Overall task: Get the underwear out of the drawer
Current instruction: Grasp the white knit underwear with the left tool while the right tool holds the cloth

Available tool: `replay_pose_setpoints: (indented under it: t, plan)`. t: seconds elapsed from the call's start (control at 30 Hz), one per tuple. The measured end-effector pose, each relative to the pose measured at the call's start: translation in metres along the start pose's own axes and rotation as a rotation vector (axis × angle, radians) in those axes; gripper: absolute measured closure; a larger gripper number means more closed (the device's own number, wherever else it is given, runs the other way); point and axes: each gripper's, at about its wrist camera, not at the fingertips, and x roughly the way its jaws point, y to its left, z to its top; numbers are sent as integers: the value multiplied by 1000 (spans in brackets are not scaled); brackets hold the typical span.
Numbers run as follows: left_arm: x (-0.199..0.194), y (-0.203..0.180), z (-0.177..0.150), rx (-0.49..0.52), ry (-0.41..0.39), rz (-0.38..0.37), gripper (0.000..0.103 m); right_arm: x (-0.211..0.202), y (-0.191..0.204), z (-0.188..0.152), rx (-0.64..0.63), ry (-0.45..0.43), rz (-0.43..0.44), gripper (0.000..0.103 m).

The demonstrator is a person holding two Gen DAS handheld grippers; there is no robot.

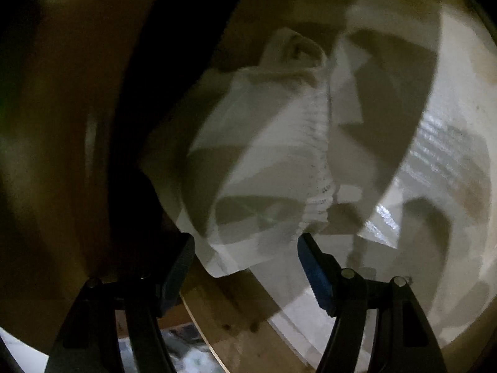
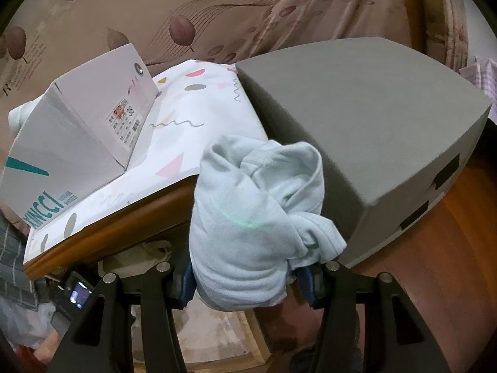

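Here, left gripper (image 1: 245,248) wide over white underwear (image 1: 264,155), right gripper (image 2: 245,276) clamping pale-blue underwear (image 2: 248,202).

Premises read as a bedroom in a home: a leaf-patterned bedsheet (image 2: 248,9) in the background, a wooden cabinet top (image 2: 102,233) covered by a printed cloth (image 2: 192,105), a shoebox (image 2: 77,133) at its edge, and a paper-lined wooden drawer (image 1: 459,99).

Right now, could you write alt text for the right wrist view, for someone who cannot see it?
The right tongs clamp a bunched pale blue garment. Behind it sit a plain grey box and a white shoe box on a patterned white cloth.
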Motion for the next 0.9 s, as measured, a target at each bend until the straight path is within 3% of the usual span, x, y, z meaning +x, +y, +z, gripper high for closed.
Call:
replay_pose_setpoints:
  t: [0.63, 0.9]
  plan:
    - [16, -52, -11, 204, -49, 274, 30, 10, 8, -4, -17, 75, 51, 54]
    - [8, -66, -14, 279, -111, 331, 34, 12, 12, -6, -31, 88, 62, 54]
